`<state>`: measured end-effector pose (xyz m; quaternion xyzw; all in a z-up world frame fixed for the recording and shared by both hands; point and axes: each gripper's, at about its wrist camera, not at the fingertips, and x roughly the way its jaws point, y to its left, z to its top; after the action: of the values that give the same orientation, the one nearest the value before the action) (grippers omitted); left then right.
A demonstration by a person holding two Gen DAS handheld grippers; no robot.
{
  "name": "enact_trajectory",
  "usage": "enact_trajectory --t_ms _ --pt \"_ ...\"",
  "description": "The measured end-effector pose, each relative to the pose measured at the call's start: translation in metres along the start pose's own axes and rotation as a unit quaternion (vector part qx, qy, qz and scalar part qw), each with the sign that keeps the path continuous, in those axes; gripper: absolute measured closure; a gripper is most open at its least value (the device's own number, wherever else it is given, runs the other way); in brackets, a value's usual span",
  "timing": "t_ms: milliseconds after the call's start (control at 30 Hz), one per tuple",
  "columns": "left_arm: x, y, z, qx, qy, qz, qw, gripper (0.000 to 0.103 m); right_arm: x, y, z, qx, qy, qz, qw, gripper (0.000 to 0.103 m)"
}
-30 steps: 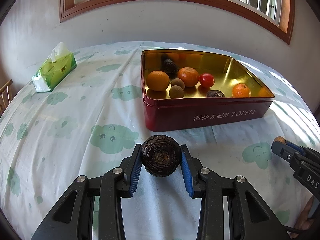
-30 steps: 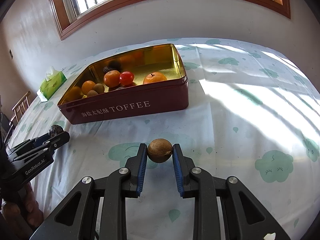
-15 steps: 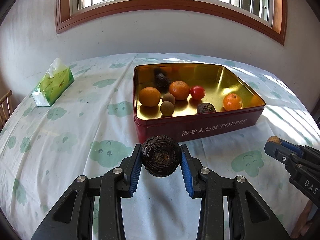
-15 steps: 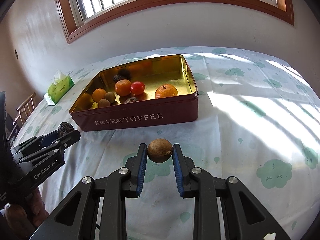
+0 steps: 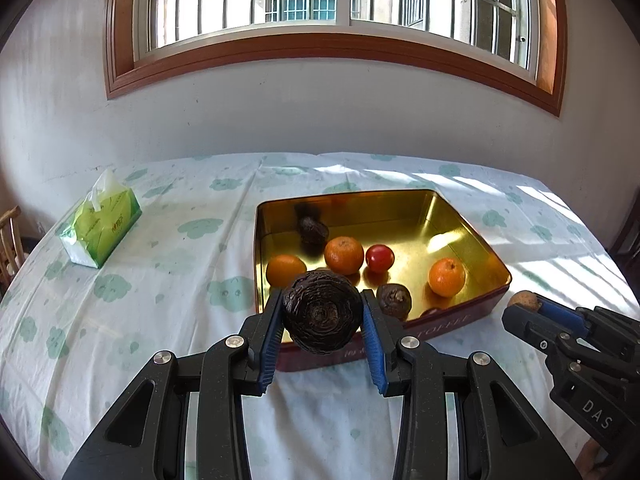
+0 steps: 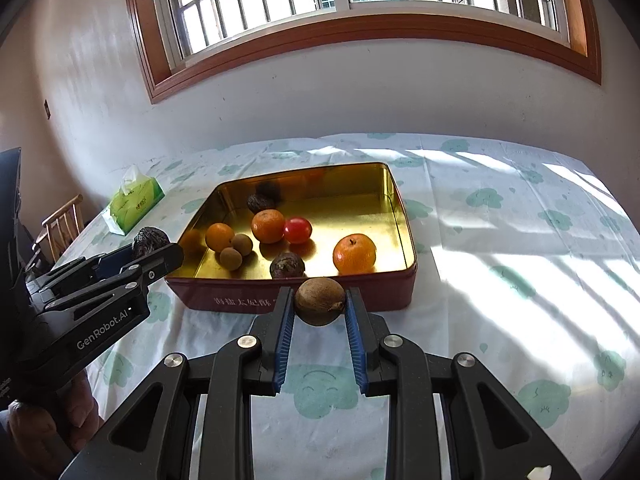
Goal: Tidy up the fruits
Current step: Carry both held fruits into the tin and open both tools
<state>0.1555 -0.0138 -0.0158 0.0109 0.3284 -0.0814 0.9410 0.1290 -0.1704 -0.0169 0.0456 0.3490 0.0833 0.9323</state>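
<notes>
Raised over the near wall of the red, gold-lined toffee tin (image 5: 472, 320), the left gripper (image 5: 322, 330) clamps a dark, wrinkled round fruit (image 5: 321, 311) across its middle, likely light and brittle-skinned, while the right gripper (image 6: 320, 322) pinches a small, smooth brown fruit (image 6: 320, 301), probably slippery.

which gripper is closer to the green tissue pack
Left. The left gripper, holding a dark wrinkled fruit, is on the tissue pack's side of the tin; the right gripper is farther over.
</notes>
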Motion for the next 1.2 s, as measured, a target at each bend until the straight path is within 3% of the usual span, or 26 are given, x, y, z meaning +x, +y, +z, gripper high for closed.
enact_trajectory --t_ms 433,1200 --pt "0.029 -0.005 0.042 0.012 -0.018 0.016 0.9996 0.065 0.033 -0.003 0.033 -0.001 -0.008 0.002 1.0 0.079" --pt "0.082 -0.006 0.052 0.009 0.012 0.025 0.9996 0.065 0.082 -0.013 0.045 0.007 0.009 0.004 1.0 0.079"
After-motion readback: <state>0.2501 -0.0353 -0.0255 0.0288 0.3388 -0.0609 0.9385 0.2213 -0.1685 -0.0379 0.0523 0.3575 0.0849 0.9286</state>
